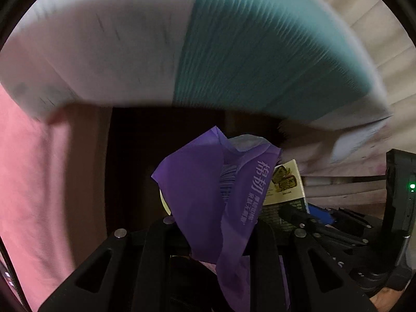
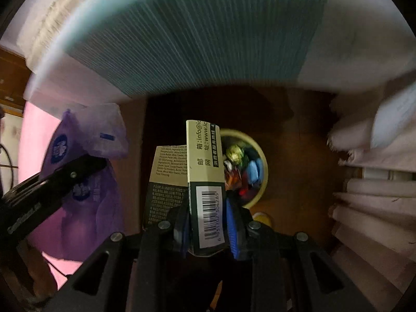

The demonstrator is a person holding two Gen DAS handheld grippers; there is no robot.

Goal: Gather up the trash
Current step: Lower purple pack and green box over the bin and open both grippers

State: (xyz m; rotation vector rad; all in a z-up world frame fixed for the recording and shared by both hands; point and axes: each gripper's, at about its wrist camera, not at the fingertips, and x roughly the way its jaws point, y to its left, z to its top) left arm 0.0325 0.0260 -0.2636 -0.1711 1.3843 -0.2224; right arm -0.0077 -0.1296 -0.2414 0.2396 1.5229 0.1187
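My left gripper is shut on a crumpled purple plastic wrapper with white Chinese print. The wrapper also shows at the left of the right wrist view, held by the other gripper's black finger. My right gripper is shut on a cream and dark green snack box with a barcode. The box also shows in the left wrist view. Below the box, a yellow-rimmed bin holds colourful wrappers on the dark brown floor.
A white and teal ribbed slab overhangs both views, and it also shows in the right wrist view. Pink fabric hangs at the left. Stacked pale rolls lie at the right. A black device with a green light stands at the right.
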